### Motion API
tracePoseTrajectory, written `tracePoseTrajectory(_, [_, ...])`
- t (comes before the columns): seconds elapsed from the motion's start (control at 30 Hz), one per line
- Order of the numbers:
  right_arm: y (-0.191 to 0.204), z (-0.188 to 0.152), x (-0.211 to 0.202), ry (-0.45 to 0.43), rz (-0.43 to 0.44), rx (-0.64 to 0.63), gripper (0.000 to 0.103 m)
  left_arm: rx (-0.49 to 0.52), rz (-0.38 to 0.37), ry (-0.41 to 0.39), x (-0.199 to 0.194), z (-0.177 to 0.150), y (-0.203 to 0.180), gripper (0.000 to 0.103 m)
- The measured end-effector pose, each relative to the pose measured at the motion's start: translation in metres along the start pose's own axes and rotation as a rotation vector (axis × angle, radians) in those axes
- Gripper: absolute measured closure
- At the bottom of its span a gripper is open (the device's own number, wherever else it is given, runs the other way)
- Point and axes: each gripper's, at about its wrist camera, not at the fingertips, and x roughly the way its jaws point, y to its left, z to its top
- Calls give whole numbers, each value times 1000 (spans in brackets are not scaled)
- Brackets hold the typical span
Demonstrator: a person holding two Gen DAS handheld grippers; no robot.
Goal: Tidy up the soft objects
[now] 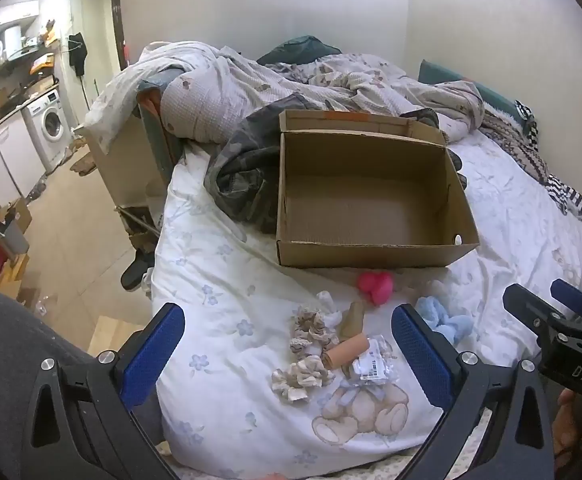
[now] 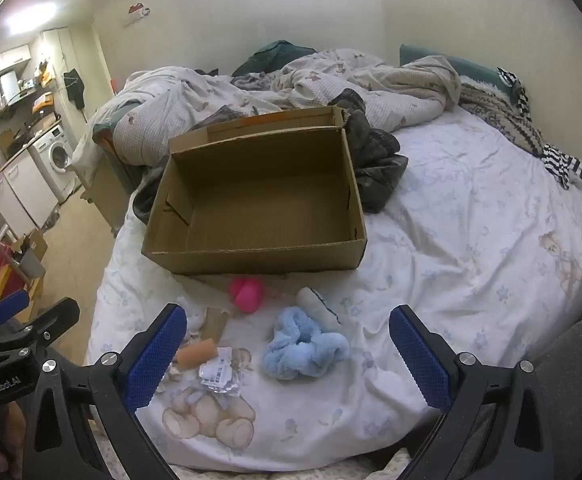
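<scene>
An open, empty cardboard box (image 1: pixel 371 204) (image 2: pixel 259 204) sits on the bed. In front of it lie a pink heart-shaped soft thing (image 1: pixel 375 286) (image 2: pixel 246 290), a fluffy blue scrunchie (image 2: pixel 301 346) (image 1: pixel 447 322), beige scrunchies (image 1: pixel 305 354), a peach roll (image 1: pixel 347 350) (image 2: pixel 195 354), a brown piece (image 1: pixel 353 318), a white roll (image 2: pixel 318 306) and a crinkled plastic packet (image 1: pixel 373 368) (image 2: pixel 217 376). My left gripper (image 1: pixel 287 352) is open above the beige scrunchies. My right gripper (image 2: pixel 287 354) is open above the blue scrunchie. Neither holds anything.
A rumpled duvet (image 1: pixel 275 80) and dark camouflage clothing (image 1: pixel 243 172) lie behind and beside the box. Striped and knitted fabric (image 2: pixel 531 140) lies by the wall. The bed's left edge drops to the floor (image 1: pixel 71 216), with a washing machine (image 1: pixel 49 126) beyond.
</scene>
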Motion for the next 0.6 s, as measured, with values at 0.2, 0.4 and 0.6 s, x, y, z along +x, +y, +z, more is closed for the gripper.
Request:
tracePoseTrajectory(0.2, [2,0,0,-2,0,-2,0,-11,-2,8,1,0,-1,0])
tracePoseTrajectory(0.4, [-2,0,-1,-3,3,-2,0,-4,-5,2,-1,2,-1,0])
tracePoseTrajectory(0.6, [2,-1,0,-2,-6,-7,0,-6,-6,4,0,2,-1,0])
